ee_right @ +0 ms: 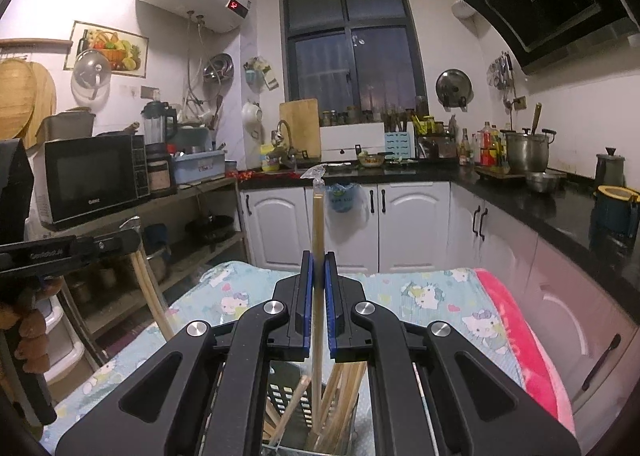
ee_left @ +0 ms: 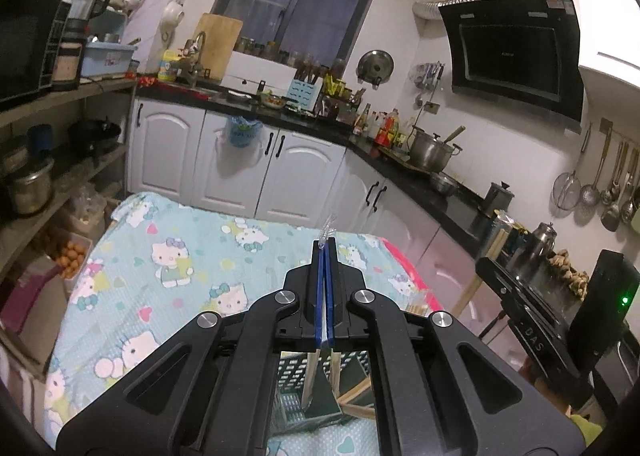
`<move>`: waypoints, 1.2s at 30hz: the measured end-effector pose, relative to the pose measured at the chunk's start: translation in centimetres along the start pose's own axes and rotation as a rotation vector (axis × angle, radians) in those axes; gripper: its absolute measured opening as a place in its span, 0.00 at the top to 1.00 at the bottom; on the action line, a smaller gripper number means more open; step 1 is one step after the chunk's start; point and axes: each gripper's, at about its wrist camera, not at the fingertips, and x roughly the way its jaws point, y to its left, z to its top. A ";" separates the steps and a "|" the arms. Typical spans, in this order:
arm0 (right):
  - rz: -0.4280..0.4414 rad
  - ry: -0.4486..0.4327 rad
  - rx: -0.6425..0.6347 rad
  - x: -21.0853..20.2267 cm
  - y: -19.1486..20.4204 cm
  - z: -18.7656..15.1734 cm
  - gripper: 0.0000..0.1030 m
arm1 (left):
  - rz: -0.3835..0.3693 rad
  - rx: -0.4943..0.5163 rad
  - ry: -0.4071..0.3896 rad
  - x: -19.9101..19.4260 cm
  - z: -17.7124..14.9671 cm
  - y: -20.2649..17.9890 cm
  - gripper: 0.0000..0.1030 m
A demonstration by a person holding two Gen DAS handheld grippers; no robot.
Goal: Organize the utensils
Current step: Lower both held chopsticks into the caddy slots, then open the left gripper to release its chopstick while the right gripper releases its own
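Observation:
My left gripper (ee_left: 325, 252) is shut on a pair of wrapped chopsticks; the clear wrapper tip (ee_left: 327, 230) sticks out past the blue pads, and the wooden ends (ee_left: 320, 372) hang down over a dark slotted utensil holder (ee_left: 292, 384). My right gripper (ee_right: 319, 260) is shut on another wrapped pair of chopsticks (ee_right: 317, 216), held upright, its lower end inside the slotted holder (ee_right: 288, 396) among several wooden chopsticks (ee_right: 340, 396). The left gripper shows in the right wrist view (ee_right: 132, 234) at the left, holding its chopsticks.
The holder stands on a table covered by a Hello Kitty cloth (ee_left: 160, 268) with a pink edge (ee_right: 516, 328). White cabinets (ee_right: 400, 224) and a black counter (ee_right: 540, 204) with pots run behind. Shelves with a microwave (ee_right: 92, 176) stand left.

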 end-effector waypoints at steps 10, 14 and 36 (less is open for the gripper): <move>0.021 0.072 0.024 1.0 0.3 -2.3 0.69 | 0.005 0.016 0.064 1.1 -2.5 0.3 0.90; 0.031 0.084 0.036 0.3 0.1 -2.5 0.66 | 0.018 0.020 0.082 0.8 -3.2 0.5 0.68; 0.071 0.110 0.022 -9.4 2.0 -2.9 0.16 | 0.077 0.001 0.030 -8.4 -4.6 -0.4 0.10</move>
